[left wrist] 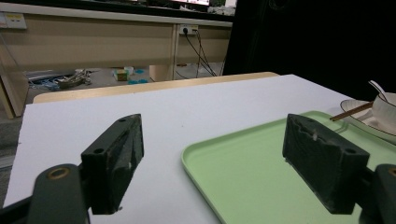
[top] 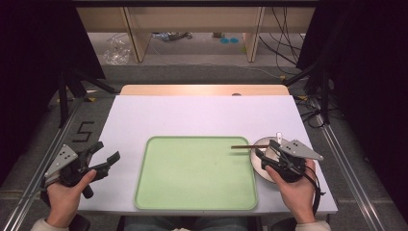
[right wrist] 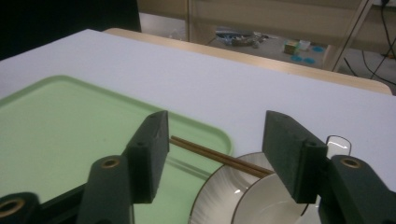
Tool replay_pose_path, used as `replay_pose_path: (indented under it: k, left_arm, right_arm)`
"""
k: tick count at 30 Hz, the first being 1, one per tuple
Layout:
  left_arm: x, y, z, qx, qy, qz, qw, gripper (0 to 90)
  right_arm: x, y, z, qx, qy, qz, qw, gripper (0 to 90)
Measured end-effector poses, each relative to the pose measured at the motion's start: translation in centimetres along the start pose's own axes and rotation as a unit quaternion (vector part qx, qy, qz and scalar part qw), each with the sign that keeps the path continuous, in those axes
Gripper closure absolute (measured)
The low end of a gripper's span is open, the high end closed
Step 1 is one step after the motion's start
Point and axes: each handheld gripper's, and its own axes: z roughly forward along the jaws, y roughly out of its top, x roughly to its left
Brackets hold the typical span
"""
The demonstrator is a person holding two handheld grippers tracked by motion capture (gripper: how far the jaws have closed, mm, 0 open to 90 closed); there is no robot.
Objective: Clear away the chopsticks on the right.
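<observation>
- Here, from the high view, my right gripper (top: 267, 153) hovers released over the white gold-rimmed plate (top: 258, 166); the pair of brown wooden chopsticks (top: 244, 146) lies directly ahead, long axis pointing left over the one pale green plastic tray (top: 192, 173). My left gripper (top: 107, 153) is well apart, released.
- Left gripper view: jaws wide, nothing between; one white bowl (left wrist: 386, 109) sits on the plate.
- Right gripper view: two chopsticks (right wrist: 212, 157) cross between my parted jaws, untouched.
</observation>
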Motion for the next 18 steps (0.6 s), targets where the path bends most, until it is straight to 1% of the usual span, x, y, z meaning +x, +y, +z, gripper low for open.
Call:
replay_pose_path:
  k: [1,3,4,5,6,7,8,10,11,12,13,14,15,16,18]
  left_arm:
    - [0.0,0.0,0.0,0.001,0.0,0.0,1.0,20.5]
    - [0.0,0.0,0.0,0.001,0.0,0.0,1.0,20.5]
    - [0.0,0.0,0.0,0.0,0.0,0.0,1.0,20.6]
    - [0.0,0.0,0.0,0.001,0.001,0.0,1.0,20.6]
    - [0.0,0.0,0.0,0.001,0.0,0.0,1.0,20.5]
    - [0.0,0.0,0.0,0.001,0.0,0.0,1.0,20.5]
    - [0.0,0.0,-0.1,0.001,0.001,0.001,1.0,20.6]
    - [0.0,0.0,0.0,0.0,0.0,0.001,1.0,20.5]
    - [0.0,0.0,0.0,0.001,0.0,0.0,1.0,20.5]
    - [0.0,0.0,0.0,0.001,-0.001,0.001,1.0,20.6]
    - [0.0,0.0,0.0,0.001,-0.001,0.002,1.0,20.6]
    - [0.0,0.0,0.0,0.001,-0.001,0.002,1.0,20.6]
    - [0.0,0.0,0.0,0.001,-0.001,0.001,1.0,20.6]
    - [0.0,0.0,0.0,0.001,-0.001,0.001,1.0,20.6]
    - [0.0,0.0,0.0,0.0,0.0,-0.001,1.0,20.6]
  right_arm:
    - [0.0,0.1,-0.1,0.006,-0.005,-0.005,1.0,45.0]
    - [-0.1,0.2,-0.1,0.005,-0.011,-0.007,0.9999,49.9]
    - [0.0,0.3,-0.1,0.007,-0.012,-0.009,0.9999,53.1]
    - [0.0,0.4,0.0,0.008,-0.015,-0.014,0.9998,58.4]
    - [0.0,0.4,0.0,0.008,-0.019,-0.025,0.9995,60.5]
    - [0.1,0.5,0.1,0.012,-0.021,-0.03,0.9993,62.1]
    - [0.2,0.6,0.1,0.017,-0.026,-0.032,0.999,64.4]
    - [0.2,0.7,0.5,0.025,-0.031,-0.034,0.9986,72.0]
    - [0.2,0.8,0.6,0.034,-0.034,-0.029,0.9985,75.6]
    - [0.0,0.8,0.9,0.042,-0.035,-0.03,0.9981,77.3]
    - [-0.1,1.0,1.0,0.056,-0.033,-0.024,0.9976,80.8]
    - [-0.3,1.1,1.2,0.063,-0.036,-0.02,0.9972,83.8]
    - [-0.4,1.2,1.5,0.075,-0.036,-0.008,0.9965,86.7]
    - [-0.6,1.4,1.8,0.087,-0.033,-0.003,0.9957,89.1]
    - [-0.9,1.7,2.5,0.112,-0.035,0.005,0.9931,90.0]
